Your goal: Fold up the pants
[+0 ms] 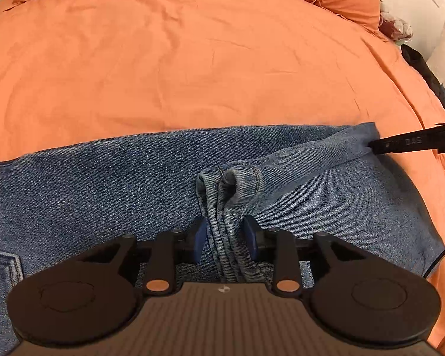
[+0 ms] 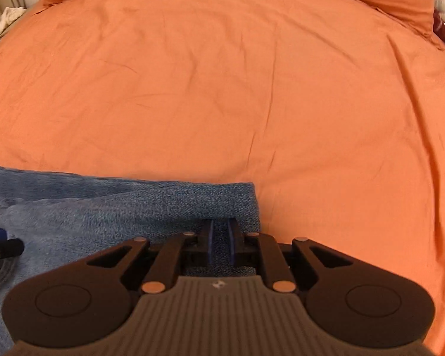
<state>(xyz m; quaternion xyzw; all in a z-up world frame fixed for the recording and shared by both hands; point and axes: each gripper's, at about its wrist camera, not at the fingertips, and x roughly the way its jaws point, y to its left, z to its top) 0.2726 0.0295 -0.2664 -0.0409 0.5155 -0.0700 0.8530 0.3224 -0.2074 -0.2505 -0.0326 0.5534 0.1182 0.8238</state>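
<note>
Your two views are lit warmly and evenly from above, with no hard glare anywhere; the orange bedspread (image 1: 192, 59) takes a soft, fairly bright light and its creases throw only faint shadows. You get a dark soft shadow under each claw housing, heaviest along the bottom of both pictures. The left wrist view is sharp: you can read the weave of the jeans (image 1: 103, 178). The right wrist view is softer, with the denim and the bedspread slightly smeared by motion blur. Both lenses bow the bed into a dome, and the corners fall to black vignetting, with stretched, hazy detail near the edges.
</note>
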